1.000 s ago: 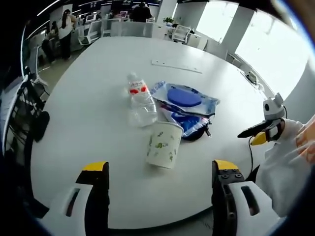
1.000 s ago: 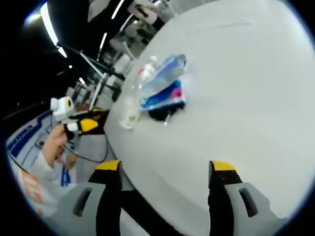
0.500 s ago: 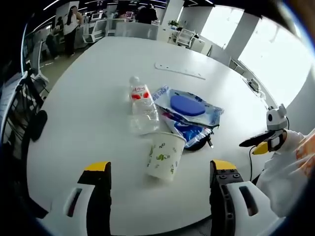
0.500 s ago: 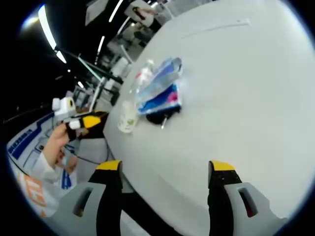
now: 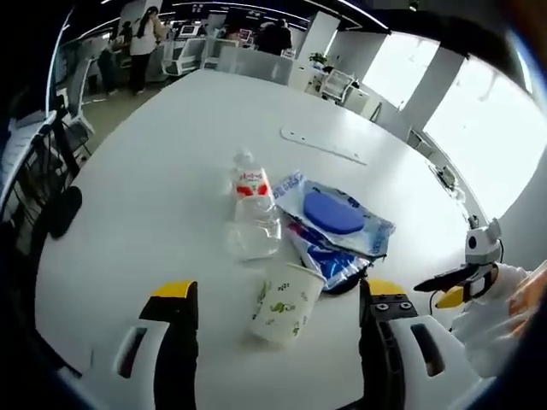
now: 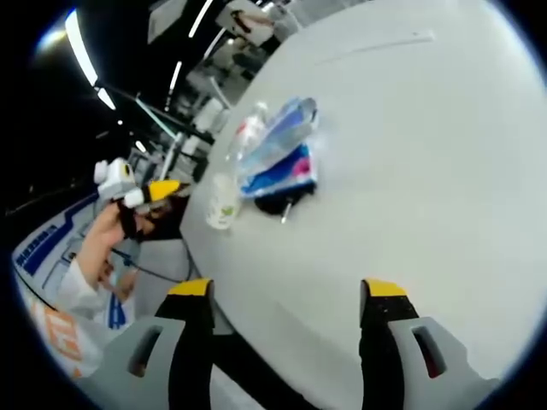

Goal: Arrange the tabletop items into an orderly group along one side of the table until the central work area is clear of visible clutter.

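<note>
A: Where does the left claw stand?

B: In the left gripper view its two yellow-tipped jaws are spread wide with nothing between them but air; just beyond them, near the table's near edge, stands a paper cup printed with green leaves, upright and leaning slightly in the fisheye; behind the cup lies a clear water bottle with a red label, on its side, cap pointing away.

A: And to the side of the bottle?

B: A blue plastic wipes pack with a round blue lid lies flat, touching or nearly touching the bottle; under its near end sits a second blue packet, and a small dark object pokes out beneath that; whether it is a pouch or a cable cannot be told; farther off a long flat white strip lies alone on the white table.

A: The right claw?

B: Equally parted and empty in the right gripper view, hovering over bare table well apart from the cluster; the other claw enters that view from the left, held in a person's hand, near the cup; people stand in the far office background.
</note>
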`<state>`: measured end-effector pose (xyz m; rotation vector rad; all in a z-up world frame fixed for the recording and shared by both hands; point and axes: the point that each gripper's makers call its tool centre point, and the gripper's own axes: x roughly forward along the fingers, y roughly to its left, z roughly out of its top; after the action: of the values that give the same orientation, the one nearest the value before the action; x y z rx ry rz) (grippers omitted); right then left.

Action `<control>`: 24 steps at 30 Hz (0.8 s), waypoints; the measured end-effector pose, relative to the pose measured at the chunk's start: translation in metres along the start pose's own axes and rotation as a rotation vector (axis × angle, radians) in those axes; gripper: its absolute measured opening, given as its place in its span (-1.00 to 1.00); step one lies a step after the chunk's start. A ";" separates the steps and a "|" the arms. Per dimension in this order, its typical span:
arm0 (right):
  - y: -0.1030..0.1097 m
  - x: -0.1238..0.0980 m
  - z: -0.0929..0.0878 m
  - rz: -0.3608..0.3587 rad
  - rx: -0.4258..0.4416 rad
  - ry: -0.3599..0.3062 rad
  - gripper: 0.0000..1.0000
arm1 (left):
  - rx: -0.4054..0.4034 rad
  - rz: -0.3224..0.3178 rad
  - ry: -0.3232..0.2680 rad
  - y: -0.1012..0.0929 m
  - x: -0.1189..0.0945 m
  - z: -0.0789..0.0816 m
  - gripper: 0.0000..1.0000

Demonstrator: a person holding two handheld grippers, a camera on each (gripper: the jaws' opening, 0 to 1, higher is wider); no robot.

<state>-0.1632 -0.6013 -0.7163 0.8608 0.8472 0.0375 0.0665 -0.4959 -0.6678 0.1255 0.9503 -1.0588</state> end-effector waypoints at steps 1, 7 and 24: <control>0.000 0.000 0.000 0.001 0.000 0.002 0.35 | -0.006 -0.005 -0.004 -0.002 0.002 0.002 0.55; 0.000 0.001 -0.001 0.003 -0.001 0.010 0.35 | -0.039 0.015 -0.038 -0.001 0.013 0.018 0.51; -0.007 0.000 0.005 -0.003 0.029 -0.002 0.34 | -0.038 0.033 -0.055 0.005 0.036 0.056 0.46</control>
<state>-0.1620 -0.6095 -0.7194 0.8867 0.8492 0.0217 0.1100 -0.5466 -0.6610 0.0806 0.9155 -1.0086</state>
